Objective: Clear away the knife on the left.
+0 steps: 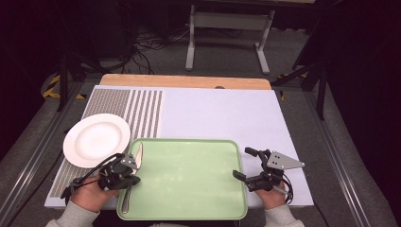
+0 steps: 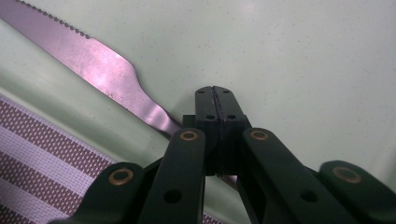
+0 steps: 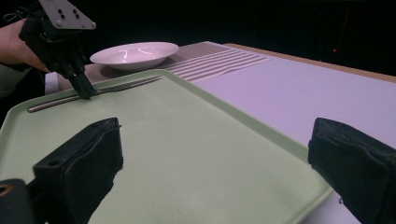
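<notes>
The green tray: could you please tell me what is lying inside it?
A knife lies along the tray's left edge, serrated blade pointing away. The shut left claw covers part of its handle, so any grip there is hidden.

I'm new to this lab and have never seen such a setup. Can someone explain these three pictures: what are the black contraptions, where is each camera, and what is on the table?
A person holds a hand-operated grasping tool in each hand. One picture looks down from above the table; the other two come from cameras riding on each tool, looking along its black jaws. On the table lie a green tray and, to its left, a white plate. A serrated knife lies along the tray's left edge. The left tool has its jaws shut, tips down at the knife's handle; whether it grips the handle is unclear. The right tool waits at the tray's right edge, jaws wide open and empty.
</notes>
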A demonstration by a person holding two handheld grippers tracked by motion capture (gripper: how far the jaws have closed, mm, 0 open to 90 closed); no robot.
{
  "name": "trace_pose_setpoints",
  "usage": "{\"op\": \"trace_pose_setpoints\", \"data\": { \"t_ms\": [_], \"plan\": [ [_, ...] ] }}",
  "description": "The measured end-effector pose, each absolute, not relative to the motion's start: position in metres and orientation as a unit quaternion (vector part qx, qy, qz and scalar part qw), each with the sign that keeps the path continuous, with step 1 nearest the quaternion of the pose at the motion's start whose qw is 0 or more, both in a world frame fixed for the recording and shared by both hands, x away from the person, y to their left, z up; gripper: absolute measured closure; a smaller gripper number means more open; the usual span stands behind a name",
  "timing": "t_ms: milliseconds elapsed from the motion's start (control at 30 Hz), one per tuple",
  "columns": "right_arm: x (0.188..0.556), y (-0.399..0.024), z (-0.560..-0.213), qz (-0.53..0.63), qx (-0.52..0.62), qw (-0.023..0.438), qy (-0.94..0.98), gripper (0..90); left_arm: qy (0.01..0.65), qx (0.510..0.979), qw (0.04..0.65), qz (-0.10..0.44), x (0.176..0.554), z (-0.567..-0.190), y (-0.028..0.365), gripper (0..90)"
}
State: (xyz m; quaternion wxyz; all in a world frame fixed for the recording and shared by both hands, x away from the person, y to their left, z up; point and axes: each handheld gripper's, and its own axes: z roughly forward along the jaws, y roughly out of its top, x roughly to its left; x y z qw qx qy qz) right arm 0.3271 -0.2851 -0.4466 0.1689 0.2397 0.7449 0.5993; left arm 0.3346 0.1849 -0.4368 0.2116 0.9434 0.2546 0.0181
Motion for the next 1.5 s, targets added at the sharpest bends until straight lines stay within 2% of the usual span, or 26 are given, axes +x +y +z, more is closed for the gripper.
{"op": "trace_pose_setpoints", "data": {
  "t_ms": [667, 800, 1000, 1033, 1100, 1200, 1333, 1367, 1400, 1500],
  "plan": [
    [0.327, -0.285, -0.447, 0.598, 0.238, 0.168, 0.747, 3.6, 0.261, 0.944, 0.203, 0.019, 0.334, -0.436, 0.187, 89.2],
    [0.327, -0.285, -0.447, 0.598, 0.238, 0.168, 0.747, 3.6, 0.259, 0.940, 0.223, 0.008, 0.333, -0.433, 0.187, 79.8],
    [0.327, -0.285, -0.447, 0.598, 0.237, 0.169, 0.747, 3.6, 0.249, 0.934, 0.255, 0.007, 0.332, -0.426, 0.188, 54.4],
    [0.326, -0.285, -0.446, 0.598, 0.237, 0.169, 0.747, 3.6, 0.249, 0.928, 0.277, 0.007, 0.331, -0.421, 0.189, 48.5],
    [0.326, -0.285, -0.446, 0.598, 0.237, 0.169, 0.747, 3.6, 0.245, 0.924, 0.292, 0.011, 0.330, -0.418, 0.191, 45.0],
    [0.326, -0.285, -0.446, 0.598, 0.236, 0.169, 0.747, 3.6, 0.241, 0.911, 0.334, 0.009, 0.329, -0.411, 0.196, 28.7],
    [0.326, -0.284, -0.446, 0.597, 0.236, 0.169, 0.748, 3.6, 0.232, 0.902, 0.363, 0.021, 0.326, -0.407, 0.200, 16.8],
    [0.326, -0.284, -0.446, 0.597, 0.235, 0.169, 0.748, 3.6, 0.231, 0.899, 0.370, 0.031, 0.325, -0.406, 0.201, 16.8],
    [0.325, -0.283, -0.445, 0.597, 0.234, 0.170, 0.748, 3.6, 0.229, 0.897, 0.375, 0.037, 0.324, -0.405, 0.202, 9.6],
    [0.325, -0.282, -0.445, 0.598, 0.232, 0.170, 0.748, 3.6, 0.226, 0.891, 0.390, 0.050, 0.322, -0.403, 0.204, 6.1]
  ]
}}
